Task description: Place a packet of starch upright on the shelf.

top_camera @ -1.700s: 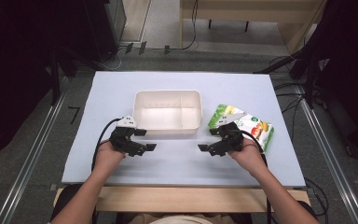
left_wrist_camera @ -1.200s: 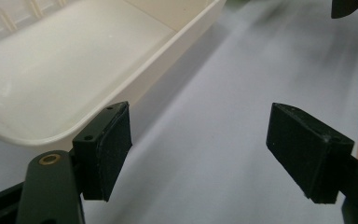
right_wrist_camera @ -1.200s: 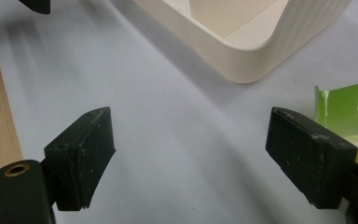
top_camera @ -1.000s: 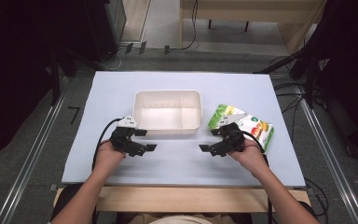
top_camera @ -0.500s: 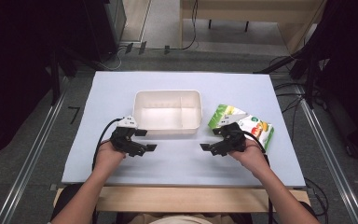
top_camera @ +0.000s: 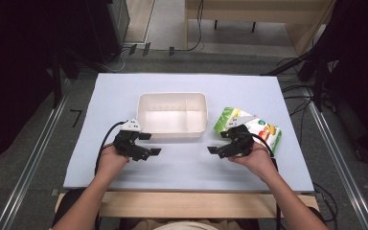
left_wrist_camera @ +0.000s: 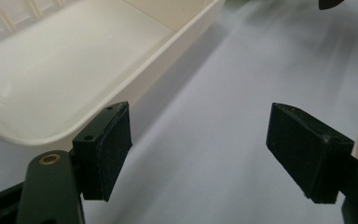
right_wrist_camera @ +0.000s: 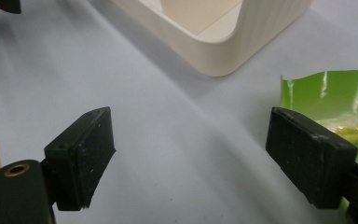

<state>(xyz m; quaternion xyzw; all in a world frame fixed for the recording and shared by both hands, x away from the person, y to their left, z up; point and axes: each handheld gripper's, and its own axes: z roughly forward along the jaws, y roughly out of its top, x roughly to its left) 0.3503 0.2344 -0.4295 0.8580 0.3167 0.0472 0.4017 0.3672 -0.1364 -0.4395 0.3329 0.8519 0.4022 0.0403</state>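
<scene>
A cream plastic tray point(top_camera: 143, 109) with a divider inside stands empty at the middle of the pale mat. A green snack bag point(top_camera: 268, 133) lies to its right. My left gripper point(top_camera: 149, 143) rests on the mat just in front of the tray's left corner, open, with nothing between its jaws. In the left gripper view the tray's rim point(left_wrist_camera: 135, 79) lies beside the left pad point(left_wrist_camera: 109, 147). My right gripper point(top_camera: 219, 142) sits open in front of the tray's right corner, beside the bag. In the right gripper view the bag point(right_wrist_camera: 326, 88) lies behind the right pad point(right_wrist_camera: 307, 154).
The pale mat point(top_camera: 187, 167) covers the table, with a wooden front edge point(top_camera: 182, 203) below my hands. Cables trail from both grippers. Metal rails run along the floor on both sides, and dark equipment stands at the far left and right.
Almost nothing differs: my right gripper has crept slightly to the right, and the left has stayed put. Both remain open.
</scene>
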